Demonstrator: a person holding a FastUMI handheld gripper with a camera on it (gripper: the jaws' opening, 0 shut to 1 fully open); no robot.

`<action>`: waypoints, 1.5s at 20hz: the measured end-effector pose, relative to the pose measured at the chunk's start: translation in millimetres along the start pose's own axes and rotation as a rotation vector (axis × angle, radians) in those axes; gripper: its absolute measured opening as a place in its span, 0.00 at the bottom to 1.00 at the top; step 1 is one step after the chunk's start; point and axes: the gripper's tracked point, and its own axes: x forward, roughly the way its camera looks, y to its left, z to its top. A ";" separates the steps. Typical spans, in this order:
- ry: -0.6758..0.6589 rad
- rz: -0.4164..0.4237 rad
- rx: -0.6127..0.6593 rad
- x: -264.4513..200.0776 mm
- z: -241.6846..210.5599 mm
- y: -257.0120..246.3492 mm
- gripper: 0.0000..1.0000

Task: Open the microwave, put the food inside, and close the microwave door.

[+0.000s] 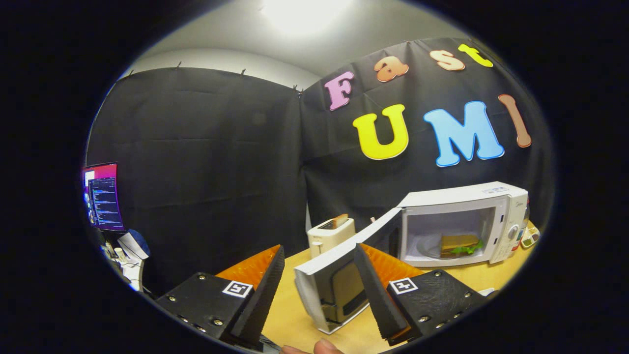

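A white microwave point(491, 196) stands on the wooden table point(290, 319) against the booth's black wall, beyond my right finger. Its door point(334, 275) swings wide open toward me, its free edge reaching between my two fingers. Inside, on the glass turntable point(427, 244), lies the food: a sandwich point(459, 244) with green lettuce sticking out. My gripper point(319, 255) is open, fingers spread wide, and holds nothing. The right finger point(376, 290) overlaps the door in the view; whether it touches the door I cannot tell.
A white toaster point(330, 235) with a slice of bread in its slot stands behind the door, left of the microwave. A lit monitor point(102, 196) and white gear sit beyond the left finger. Small coloured items point(530, 237) lie right of the microwave. A fingertip point(327, 347) shows below the fingers.
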 end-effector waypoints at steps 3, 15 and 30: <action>-0.011 0.030 -0.057 11.0 -15.5 39.1 0.86; 0.084 -0.200 -0.136 73.2 -99.6 23.3 0.18; 0.055 -0.421 -0.147 4.3 -79.7 -90.4 0.02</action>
